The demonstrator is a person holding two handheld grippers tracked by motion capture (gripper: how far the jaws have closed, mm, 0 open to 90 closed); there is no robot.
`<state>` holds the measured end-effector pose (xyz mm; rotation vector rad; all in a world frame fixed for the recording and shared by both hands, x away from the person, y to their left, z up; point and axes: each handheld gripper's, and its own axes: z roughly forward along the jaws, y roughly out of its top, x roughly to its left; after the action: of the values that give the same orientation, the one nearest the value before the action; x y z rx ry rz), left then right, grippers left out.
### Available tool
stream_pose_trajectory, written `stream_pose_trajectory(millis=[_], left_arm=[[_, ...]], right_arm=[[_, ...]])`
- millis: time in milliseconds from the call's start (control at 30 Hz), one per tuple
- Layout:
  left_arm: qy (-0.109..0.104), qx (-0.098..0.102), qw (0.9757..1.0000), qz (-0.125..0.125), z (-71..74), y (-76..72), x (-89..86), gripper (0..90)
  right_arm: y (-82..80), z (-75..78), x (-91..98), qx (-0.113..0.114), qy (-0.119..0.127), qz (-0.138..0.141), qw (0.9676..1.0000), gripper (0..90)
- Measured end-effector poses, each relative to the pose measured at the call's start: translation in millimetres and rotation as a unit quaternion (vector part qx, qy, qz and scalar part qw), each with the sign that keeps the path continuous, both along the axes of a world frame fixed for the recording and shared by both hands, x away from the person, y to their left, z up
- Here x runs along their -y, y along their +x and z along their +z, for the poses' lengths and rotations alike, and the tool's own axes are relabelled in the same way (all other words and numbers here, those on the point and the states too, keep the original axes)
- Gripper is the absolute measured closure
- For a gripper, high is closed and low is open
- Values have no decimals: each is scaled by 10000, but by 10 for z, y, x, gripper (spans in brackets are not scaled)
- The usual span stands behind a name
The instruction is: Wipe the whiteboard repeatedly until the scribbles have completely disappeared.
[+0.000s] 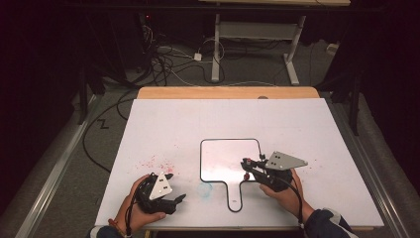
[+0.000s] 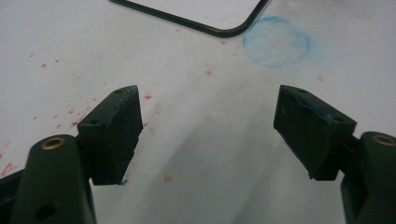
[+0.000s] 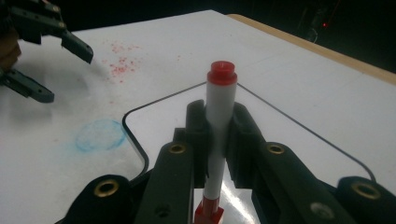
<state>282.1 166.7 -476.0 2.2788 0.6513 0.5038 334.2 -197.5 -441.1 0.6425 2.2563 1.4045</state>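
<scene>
Nearest the lens in the right gripper view, the right tool (image 3: 218,135) has its two black jaws closed tight on a white marker (image 3: 218,130), which stands upright between them with its red cap (image 3: 222,73) on top and a red end showing below the pads. In the high view the same tool (image 1: 246,165) sits over the right edge of a small whiteboard (image 1: 223,158), a white panel with a thin dark rim and a short handle that points toward the person; the marker is carried just above that edge, held by the person's right hand (image 1: 282,193).

The left tool (image 2: 208,133) is wide open with nothing between its jaws; bare white desk shows through the gap. In the high view it (image 1: 179,198) rests low near the front left of the desk (image 1: 163,124), well apart from the marker, gripped by the left hand (image 1: 141,198).

A faint blue ring (image 1: 204,190) is smudged on the desk surface just beside the whiteboard's lower left corner, between the two tools. Scattered red specks (image 1: 156,162) lie to the left of the board, near the left tool.
</scene>
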Motion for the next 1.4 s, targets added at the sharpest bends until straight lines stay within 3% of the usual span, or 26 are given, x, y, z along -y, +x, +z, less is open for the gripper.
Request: stream_pose_trajectory(millis=[167, 267, 367, 433, 533, 733, 1000, 1100, 1233, 1400], left_arm=[[-16, -24, 10000, 8, -4, -6, -15, 226], [8, -12, 10000, 1, -5, -7, -7, 226], [11, 1, 10000, -4, -1, -1, 2, 226], [9, -14, 10000, -8, -4, 5, 11, 226], [18, -27, 10000, -29, -8, 6, 17, 226], [-5, -16, 10000, -28, -4, -1, 0, 226], [21, -36, 10000, -49, -10, 11, 21, 226], [22, -39, 10000, -48, -11, 12, 14, 226], [11, -54, 10000, -29, -18, 4, -8, 226], [-8, -25, 10000, -11, -5, -9, -22, 226]], right_arm=[[62, 30, 98, 287, -406, -395, 9980, 815], [163, 45, 233, 191, -355, -701, 9967, 815], [172, 25, 236, 204, -263, -657, 9973, 815], [149, 20, 180, 62, -114, -457, 9989, 815], [70, 30, 67, -29, -145, -96, 9998, 815], [48, 62, 58, -194, -214, -14, 9996, 815], [307, 16, 35, 140, -192, -322, 9992, 815], [455, 20, 40, 266, -306, -608, 9973, 815], [577, 37, 161, 137, -245, -1012, 9945, 815], [527, 75, 210, -4, -331, -983, 9946, 815]])
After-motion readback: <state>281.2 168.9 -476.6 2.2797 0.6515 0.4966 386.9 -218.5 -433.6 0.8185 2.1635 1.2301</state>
